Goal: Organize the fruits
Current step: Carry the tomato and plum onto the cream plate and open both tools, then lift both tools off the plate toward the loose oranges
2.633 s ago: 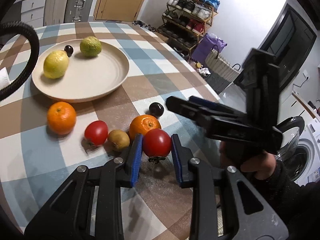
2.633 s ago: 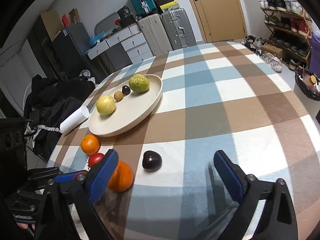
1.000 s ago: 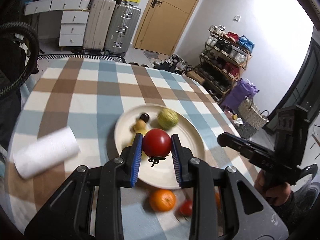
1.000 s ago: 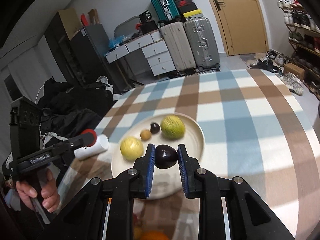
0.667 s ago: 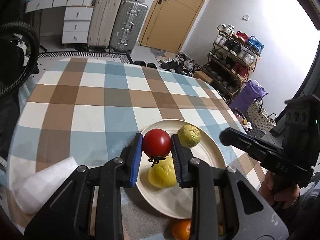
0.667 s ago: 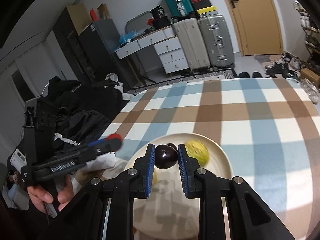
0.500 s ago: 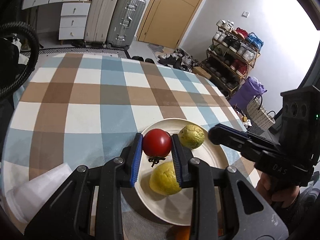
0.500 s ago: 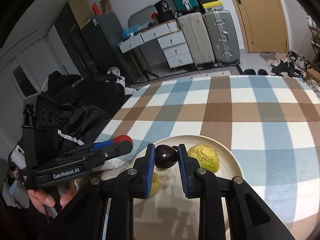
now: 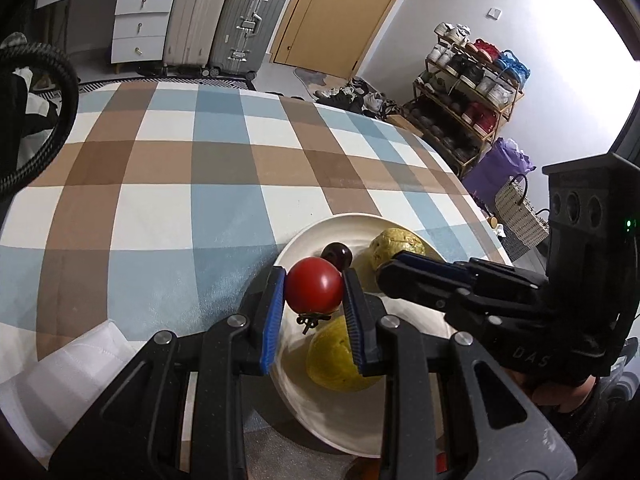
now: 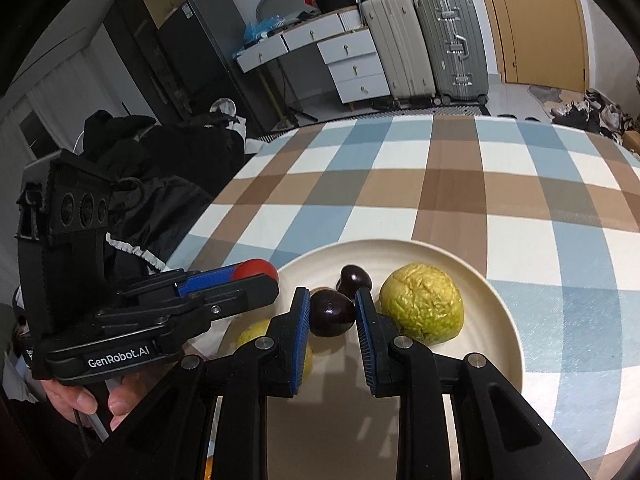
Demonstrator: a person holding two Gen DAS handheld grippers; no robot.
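Over the cream plate (image 10: pixel 508 344), a red tomato (image 9: pixel 314 289) is clamped in the left gripper (image 9: pixel 314 312) and a dark plum (image 10: pixel 331 314) in the right gripper (image 10: pixel 332 330) (both closed snugly), so a collision or roll-off is risked if both are released together.

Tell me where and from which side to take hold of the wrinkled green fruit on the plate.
Grip the wrinkled green fruit across its widest middle, coming from above. It is roundish, so opposite sides suit the pads. Its right and far sides face bare plate, while the right gripper, shut on a dark plum, crowds its left.
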